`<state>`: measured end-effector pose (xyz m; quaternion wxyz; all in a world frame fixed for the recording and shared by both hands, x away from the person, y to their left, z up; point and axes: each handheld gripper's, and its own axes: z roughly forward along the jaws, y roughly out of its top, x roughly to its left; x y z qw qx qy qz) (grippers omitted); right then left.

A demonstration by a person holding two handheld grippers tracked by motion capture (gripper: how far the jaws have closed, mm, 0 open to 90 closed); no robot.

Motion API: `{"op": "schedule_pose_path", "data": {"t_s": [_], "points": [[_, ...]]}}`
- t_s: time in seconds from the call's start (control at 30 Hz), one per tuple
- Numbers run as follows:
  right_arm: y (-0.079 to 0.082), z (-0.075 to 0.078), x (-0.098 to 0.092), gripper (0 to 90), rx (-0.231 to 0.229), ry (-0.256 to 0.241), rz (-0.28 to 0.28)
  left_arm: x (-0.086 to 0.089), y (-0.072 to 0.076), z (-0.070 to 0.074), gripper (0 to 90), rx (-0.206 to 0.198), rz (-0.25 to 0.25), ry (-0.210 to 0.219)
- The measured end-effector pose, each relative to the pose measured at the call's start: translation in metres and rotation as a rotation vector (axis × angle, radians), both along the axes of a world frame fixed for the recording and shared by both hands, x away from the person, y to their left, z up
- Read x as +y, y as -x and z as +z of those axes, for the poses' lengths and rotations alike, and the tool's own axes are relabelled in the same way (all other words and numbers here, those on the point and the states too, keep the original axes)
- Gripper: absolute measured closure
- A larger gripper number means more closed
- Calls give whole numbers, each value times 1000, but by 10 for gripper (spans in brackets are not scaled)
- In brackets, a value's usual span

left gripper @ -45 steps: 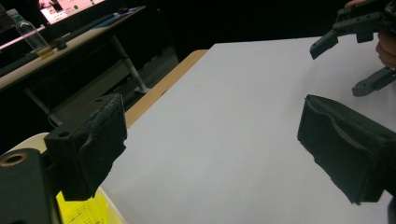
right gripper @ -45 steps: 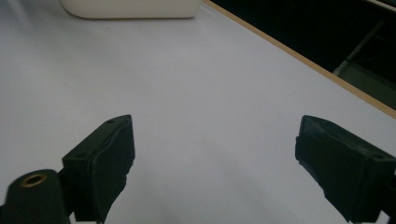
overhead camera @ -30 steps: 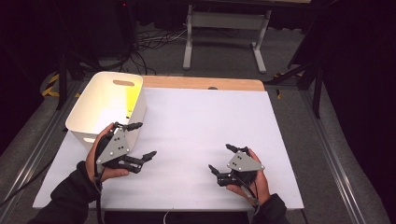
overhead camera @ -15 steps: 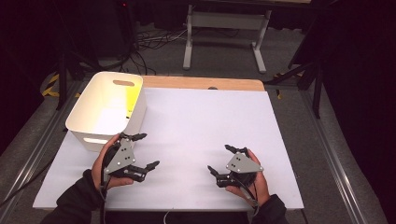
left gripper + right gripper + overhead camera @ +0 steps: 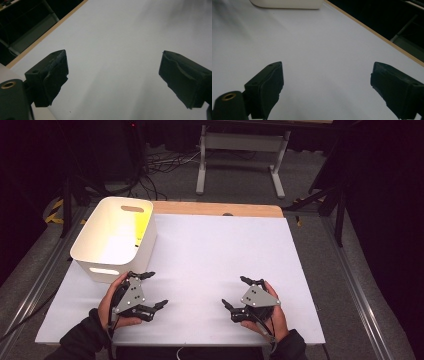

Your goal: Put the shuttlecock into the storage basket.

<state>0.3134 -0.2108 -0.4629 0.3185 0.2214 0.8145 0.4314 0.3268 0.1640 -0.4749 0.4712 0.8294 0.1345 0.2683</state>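
no writing legible; left hand-held gripper (image 5: 152, 290) beside white bin (image 5: 112, 237), open.

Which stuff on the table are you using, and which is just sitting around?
In use:
- left gripper, jaws open, holding nothing
- right gripper, jaws open, holding nothing
- white bin, right beside the left gripper

Just there:
- white table, bare between the grippers
- metal stand on the floor behind the table
- cables on the floor

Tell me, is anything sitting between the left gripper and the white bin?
Nothing visible is. The left gripper hangs open just in front of the white bin, with bare white table beside them.
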Motion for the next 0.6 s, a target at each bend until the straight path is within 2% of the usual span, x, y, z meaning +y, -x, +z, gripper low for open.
{"op": "schedule_pose_path", "data": {"t_s": [0.23, 0.33, 0.5, 0.6], "points": [[1, -2, 0, 122, 6, 4, -2, 8, 1, -12, 97, 30, 50, 24], [2, -3, 0, 121, 6, 11, -4, 12, 2, -17, 95, 41, 56, 26], [2, -5, -3, 121, 14, 7, -12, 20, 1, -21, 81, 86, 63, 37], [3, -6, -2, 121, 17, 8, -12, 27, 0, -22, 62, 96, 63, 40]]}}
